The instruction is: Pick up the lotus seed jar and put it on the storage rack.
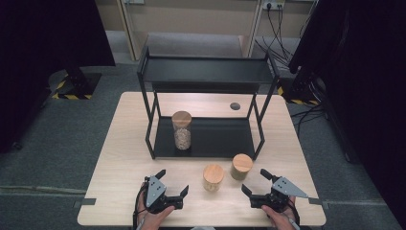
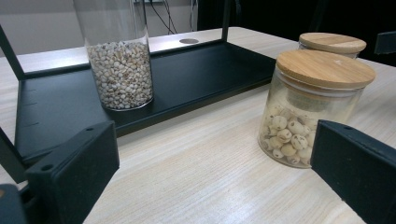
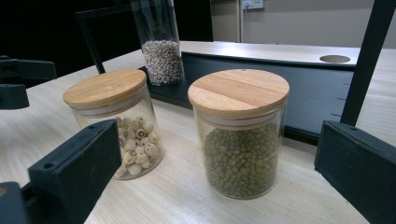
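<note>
Both hands rest at the near table edge, the left gripper (image 1: 173,184) and right gripper (image 1: 255,181) spread wide, holding nothing. Between them, slightly farther, stand the pale-seed jar (image 1: 213,178) and green-bean jar (image 1: 241,166), just apart on the wooden table (image 1: 119,158), bare tabletop around, the black rack (image 1: 210,136) beyond

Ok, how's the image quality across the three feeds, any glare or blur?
High view: even light, dark corners, slightly soft. Left gripper view: sheen on the table, fingers blurred up close, pale-seed jar sharp. Right gripper view: green-bean jar crisp, background softer.
</note>
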`<state>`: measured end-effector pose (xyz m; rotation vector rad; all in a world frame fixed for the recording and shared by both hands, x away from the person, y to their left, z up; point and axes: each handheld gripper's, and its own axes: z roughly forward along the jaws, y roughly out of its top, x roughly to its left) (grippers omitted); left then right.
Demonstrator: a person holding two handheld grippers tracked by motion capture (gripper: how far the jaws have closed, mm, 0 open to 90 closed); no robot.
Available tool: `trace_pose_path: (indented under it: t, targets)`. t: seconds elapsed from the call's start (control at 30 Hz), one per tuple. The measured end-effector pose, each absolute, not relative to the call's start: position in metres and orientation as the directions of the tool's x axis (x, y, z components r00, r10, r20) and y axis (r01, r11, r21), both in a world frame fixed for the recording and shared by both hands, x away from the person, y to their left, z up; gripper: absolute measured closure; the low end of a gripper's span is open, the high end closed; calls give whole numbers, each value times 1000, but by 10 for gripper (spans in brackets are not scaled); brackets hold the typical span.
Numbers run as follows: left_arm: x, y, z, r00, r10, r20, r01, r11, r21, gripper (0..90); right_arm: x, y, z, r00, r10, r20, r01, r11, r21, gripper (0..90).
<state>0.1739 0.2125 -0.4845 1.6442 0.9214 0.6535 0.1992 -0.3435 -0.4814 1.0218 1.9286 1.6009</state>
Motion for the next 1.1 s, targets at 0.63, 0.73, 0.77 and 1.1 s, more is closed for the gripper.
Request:
trace_pose_path:
  t: [0.63,0.73,0.77,1.1]
  targets:
    - [176,211,-487,555,831,-43,253,-119,960,6,197,-335,-480,-680,724,120,255,79,964,9]
    - [176,211,-487,555,830,-44,254,-119,960,8,197,-332,-479,-693,711,119,253,85,964,10]
    - [176,211,-487,556,830,-44,254,-120,960,8,197,-331,-479,-697,707,119,252,86,964,10]
    - [176,211,-487,556,830,-46,256,-119,959,8,199,-318,-477,-737,666,114,246,108,963,11]
